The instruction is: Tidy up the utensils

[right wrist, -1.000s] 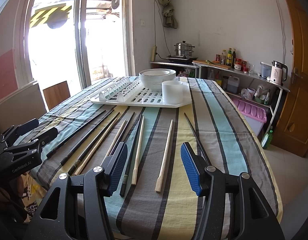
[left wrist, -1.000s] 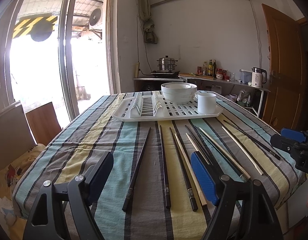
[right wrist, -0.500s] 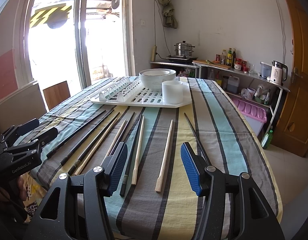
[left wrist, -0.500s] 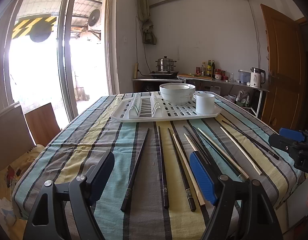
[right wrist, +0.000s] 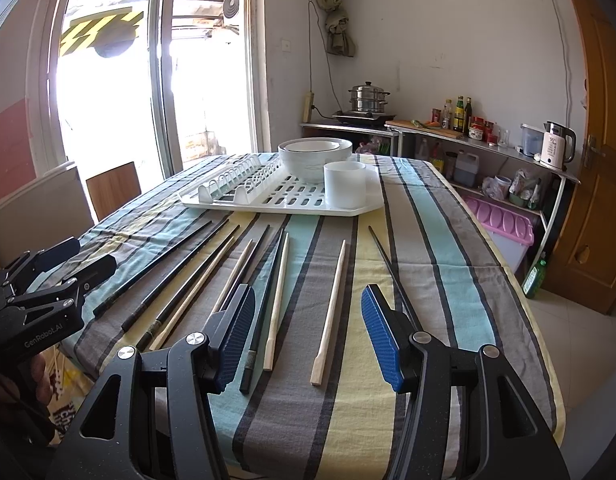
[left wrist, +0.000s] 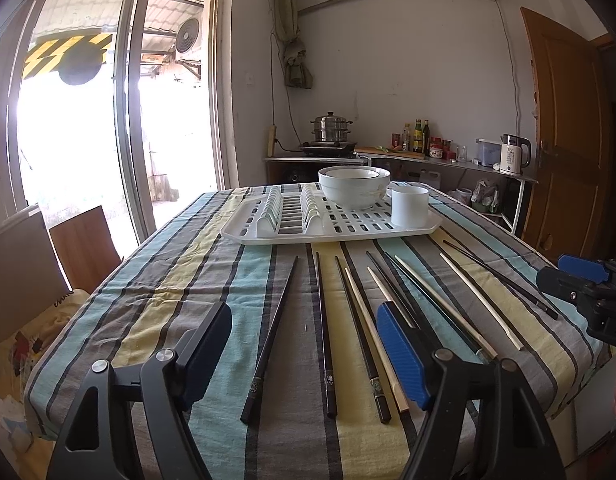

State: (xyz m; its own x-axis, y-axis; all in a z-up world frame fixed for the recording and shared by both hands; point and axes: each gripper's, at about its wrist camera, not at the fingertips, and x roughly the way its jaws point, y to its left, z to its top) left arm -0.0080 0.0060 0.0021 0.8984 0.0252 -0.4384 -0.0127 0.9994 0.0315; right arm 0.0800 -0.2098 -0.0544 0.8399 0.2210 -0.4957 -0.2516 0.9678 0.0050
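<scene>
Chopsticks (left wrist: 323,328): thin, stiff, light, slippery; take mid-shaft. My left gripper (left wrist: 304,354) closing slightly, empty; right gripper (right wrist: 308,336) open, empty.

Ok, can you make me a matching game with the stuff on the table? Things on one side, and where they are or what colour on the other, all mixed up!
Things:
1. bowls
2. cup
3. chopsticks
4. pot

Places:
A. lying flat on the striped tablecloth
B. on the stove by the far wall
C. stacked on the white rack
D. standing on the rack's right corner in the left camera's view, beside the bowls

Pairs: 1-C, 2-D, 3-A, 4-B
</scene>
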